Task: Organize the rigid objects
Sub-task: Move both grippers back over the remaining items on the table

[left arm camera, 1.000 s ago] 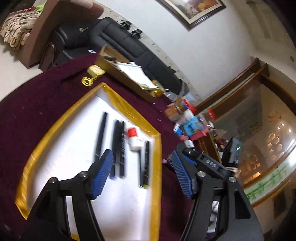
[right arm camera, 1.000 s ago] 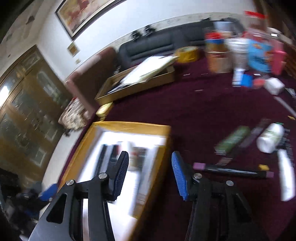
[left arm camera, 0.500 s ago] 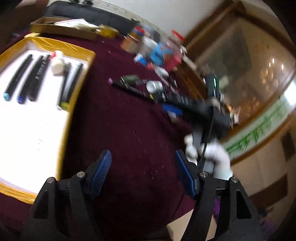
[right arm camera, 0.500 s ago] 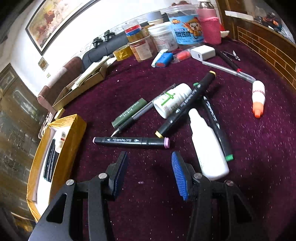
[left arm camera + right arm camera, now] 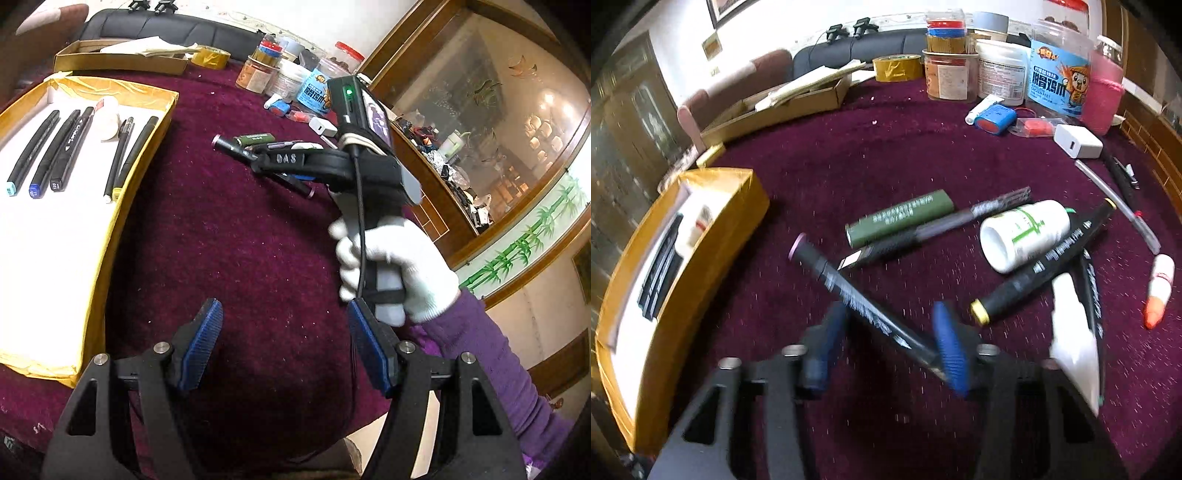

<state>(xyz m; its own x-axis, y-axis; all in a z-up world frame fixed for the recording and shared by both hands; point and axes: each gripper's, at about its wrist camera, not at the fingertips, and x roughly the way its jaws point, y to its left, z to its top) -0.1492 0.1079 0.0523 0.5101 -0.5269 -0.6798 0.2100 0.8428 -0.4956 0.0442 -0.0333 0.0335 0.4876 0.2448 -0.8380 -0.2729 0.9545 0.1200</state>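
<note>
Straddling purple-capped marker (image 5: 864, 306) now, right gripper (image 5: 886, 343), jaws seemingly apart.

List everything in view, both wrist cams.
cloth: 1, maroon, covers the table
tray: 1, yellow rim, white inside, left
markers and pens: 5, black, side by side in tray
glue bottle: 1, white, in tray among them
purple-capped marker: 1, black, on cloth between right claw's fingers
green tube: 1, cloth centre
yellow-capped marker: 1, black, right
pill bottle: 1, white, on its side
squeeze bottle: 1, white, right
jars: several, back edge
left claw: open, blue pads
right claw: open, blurred
right hand: white glove
</note>
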